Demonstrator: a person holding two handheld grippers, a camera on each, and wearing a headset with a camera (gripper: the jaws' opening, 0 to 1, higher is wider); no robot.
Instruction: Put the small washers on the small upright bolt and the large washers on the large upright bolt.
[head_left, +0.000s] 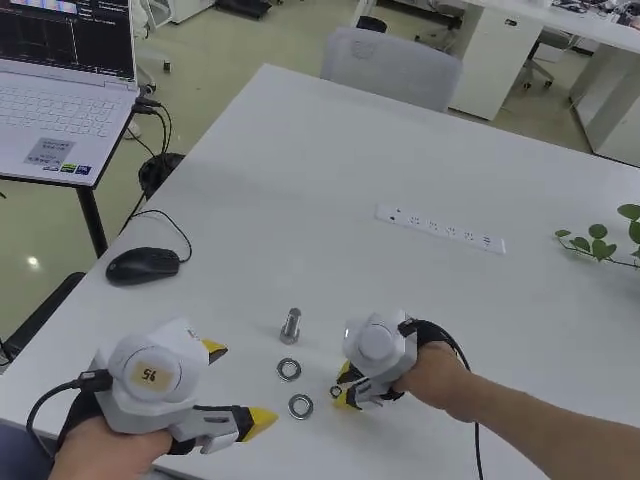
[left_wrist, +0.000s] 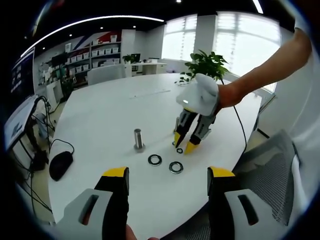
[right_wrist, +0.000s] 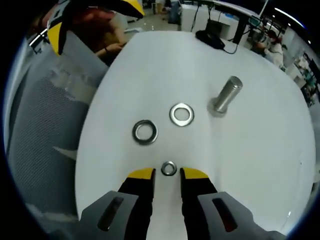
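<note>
One bolt stands upright on the white table. Three washers lie flat near it, two large and one small. In the head view the first large washer is at the bolt's 6 o'clock, the second large washer is farther out on the same line, and the small washer is near its 4 o'clock.

The right gripper is tipped down at the table, its fingers parted a little with the small washer between the yellow tips. They seem not to touch it, though the view is too coarse to be sure. The left gripper hangs at the near edge with its fingers spread wide.

Also on the table are a mouse at 10 o'clock and a power strip at 1 o'clock. A laptop sits on a side stand, a chair at the far edge and a plant at the right, in an open office.
</note>
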